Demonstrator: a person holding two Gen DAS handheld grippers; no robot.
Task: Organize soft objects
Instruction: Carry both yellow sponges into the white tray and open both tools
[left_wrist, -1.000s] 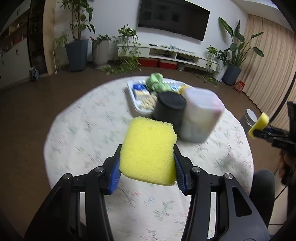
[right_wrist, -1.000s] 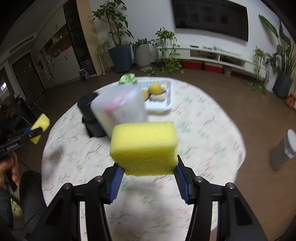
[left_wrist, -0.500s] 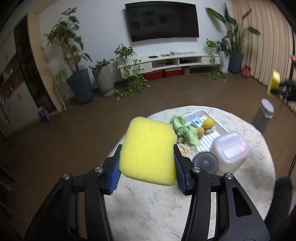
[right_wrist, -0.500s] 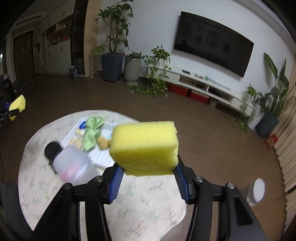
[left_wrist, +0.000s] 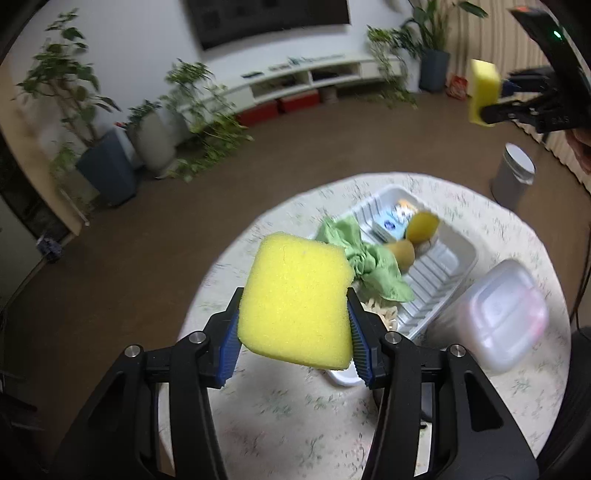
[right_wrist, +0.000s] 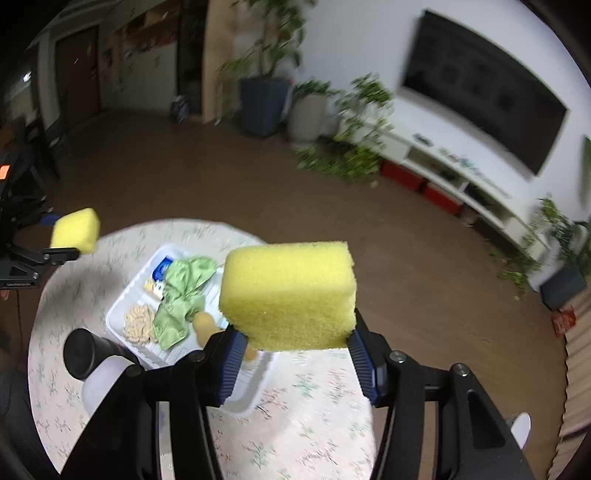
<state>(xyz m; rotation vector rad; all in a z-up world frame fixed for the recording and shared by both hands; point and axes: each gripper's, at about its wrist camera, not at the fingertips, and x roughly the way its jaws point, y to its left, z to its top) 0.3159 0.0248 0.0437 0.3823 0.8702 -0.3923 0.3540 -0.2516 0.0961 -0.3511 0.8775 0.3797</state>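
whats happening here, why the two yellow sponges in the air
A person holds a gripping tool in each hand, and each is clamped on a yellow sponge. The left tool holds its sponge above the near edge of the round table; the right tool holds the other sponge up off to the side. Neither is set down. On the table, a white tray holds a green cloth and small items, beside a translucent container.

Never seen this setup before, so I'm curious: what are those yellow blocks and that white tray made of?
Each yellow block looks like open-cell foam sponge: matte, finely pitted, edges pressed in by the pads. The white tray seems moulded plastic: smooth, faintly glossy, ribbed floor.
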